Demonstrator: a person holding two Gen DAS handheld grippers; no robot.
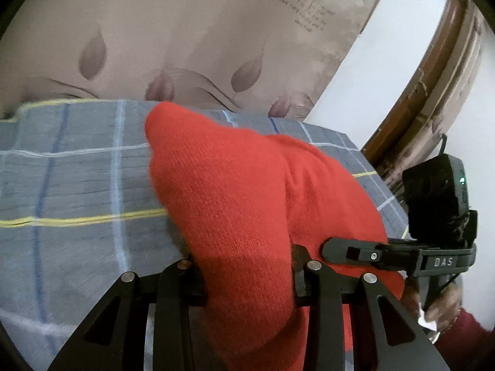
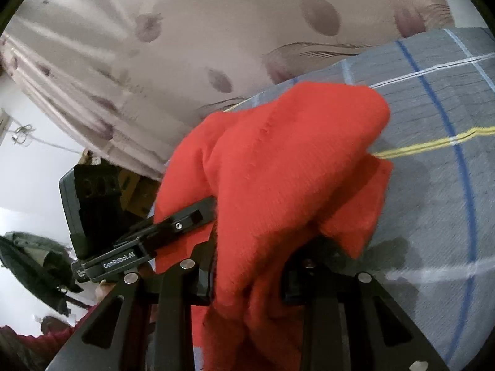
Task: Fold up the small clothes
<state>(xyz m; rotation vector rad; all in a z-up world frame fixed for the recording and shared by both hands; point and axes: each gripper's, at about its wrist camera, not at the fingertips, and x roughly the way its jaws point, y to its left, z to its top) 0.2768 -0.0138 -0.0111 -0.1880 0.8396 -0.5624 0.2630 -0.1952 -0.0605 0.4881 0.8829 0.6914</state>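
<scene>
A red knit garment (image 1: 241,204) is bunched and lifted above a grey plaid cloth (image 1: 68,185) that covers the surface. My left gripper (image 1: 247,278) is shut on the red garment, which drapes over and hides its fingertips. The right gripper (image 1: 343,252) reaches in from the right and touches the garment. In the right wrist view my right gripper (image 2: 247,278) is shut on the same red garment (image 2: 284,167), which hangs over its fingers. The left gripper (image 2: 198,213) comes in from the left, its tip in the fabric.
The plaid cloth (image 2: 439,185) spreads out to the right. A beige curtain with leaf prints (image 1: 185,40) hangs behind. A white wall and a brown wooden frame (image 1: 433,71) stand at the right. A dark bundle (image 2: 34,259) lies at the far left.
</scene>
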